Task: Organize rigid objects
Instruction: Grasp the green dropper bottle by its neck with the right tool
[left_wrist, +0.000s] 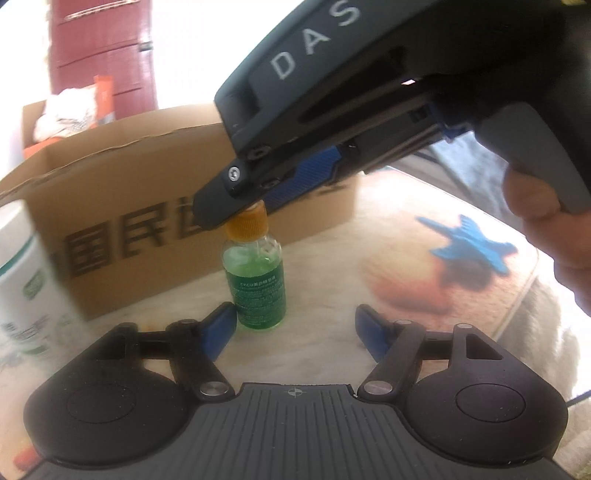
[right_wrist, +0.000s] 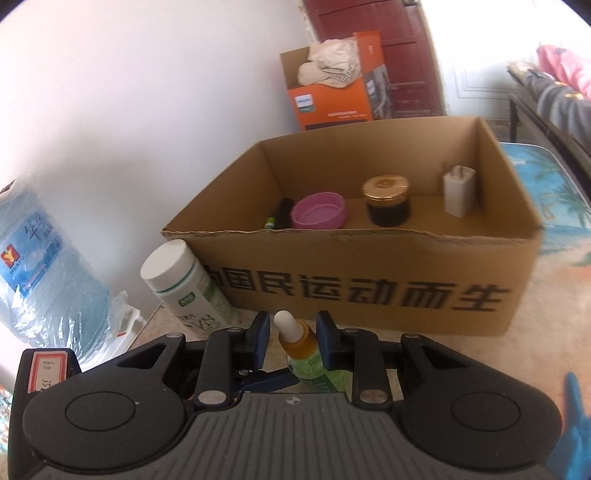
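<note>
the small dropper bottle (left_wrist: 258, 275) of green liquid stands upright on the counter (left_wrist: 332, 280), just in front of the open cardboard box (right_wrist: 369, 291). the right gripper (right_wrist: 291, 338) has its jaws pinching the orange collar under the white rubber bulb; the left gripper (left_wrist: 291, 328) holds its jaws spread, empty, the bottle just beside one finger. the bottle looks like glass: light, stiff, smooth, breakable. the ribbed collar seems the better hold, since the soft bulb would squash and the body could slip.
</note>
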